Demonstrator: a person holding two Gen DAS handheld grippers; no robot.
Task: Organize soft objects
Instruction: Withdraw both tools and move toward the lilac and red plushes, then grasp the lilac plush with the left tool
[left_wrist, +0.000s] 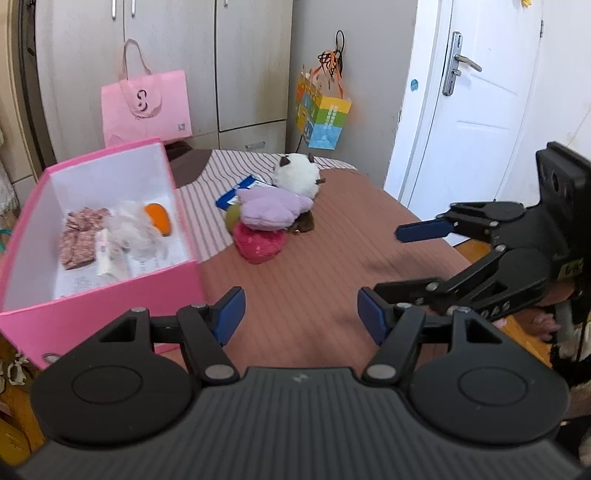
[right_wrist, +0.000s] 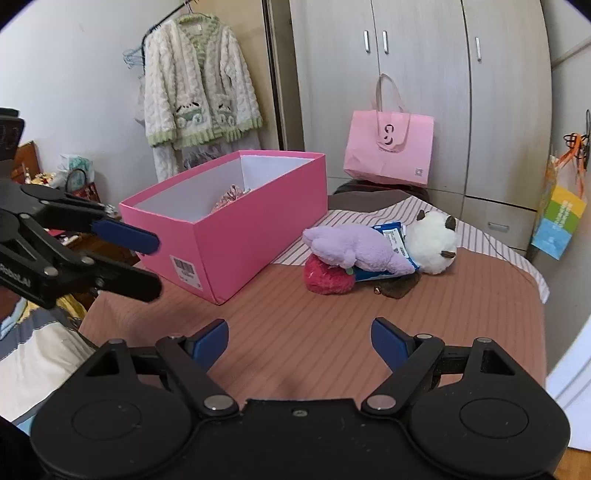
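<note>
Fingers (left_wrist: 229, 314) of both grippers stand apart with nothing between them, above the brown striped bed cover (left_wrist: 314, 280).

Left gripper (left_wrist: 301, 315) hangs over the near part of the bed with its blue pads spread and bare; the right gripper (right_wrist: 299, 345) is spread wider, also holding nothing. Ahead of both lies a heap of soft toys: a lilac plush (left_wrist: 271, 206) on top of a red plush (left_wrist: 258, 242), with a white plush (left_wrist: 297, 173) just behind and a blue packet (left_wrist: 236, 192) tucked among them. To the left of the heap stands an open pink box (left_wrist: 110, 295), which holds a patterned cloth (left_wrist: 79, 234), a white fluffy piece (left_wrist: 133, 230) and an orange item (left_wrist: 159, 219). A pink paper bag (left_wrist: 146, 105) leans on the wardrobe behind.
</note>
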